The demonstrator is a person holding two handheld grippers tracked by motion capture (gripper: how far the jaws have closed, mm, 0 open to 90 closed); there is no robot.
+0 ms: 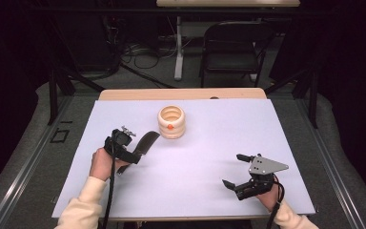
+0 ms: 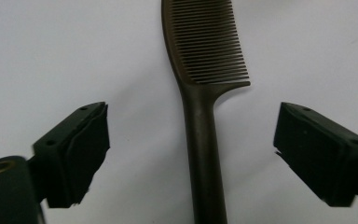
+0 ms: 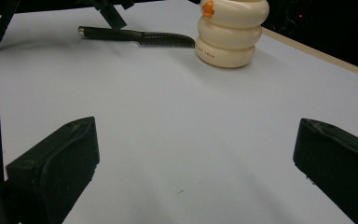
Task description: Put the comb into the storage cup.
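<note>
**Left tongs straddle the comb handle, ready to close**

The left gripper [image 2: 193, 154] hangs over the table with its jaws wide, one pad on each side of the comb [image 2: 200, 116], neither touching it. In its own view the handle runs up the middle from 6 o'clock, and the toothed head fans toward 12 and 1 o'clock. The right gripper [image 1: 239, 170] is also wide and holds nothing, resting well apart at about 4 o'clock on the white table [image 1: 209, 191].

The likely step is picking up the comb. To do it well, the jaws should drop until the pads bracket the handle's sides, then close squarely on the plain shaft below the teeth. The comb lies flat and thin, so a high grip may slip off.

From above, the comb's head points toward 1 o'clock, at the cream ringed pot [image 1: 171, 122], which stands just beyond its tip near the table's 12 o'clock edge.
</note>
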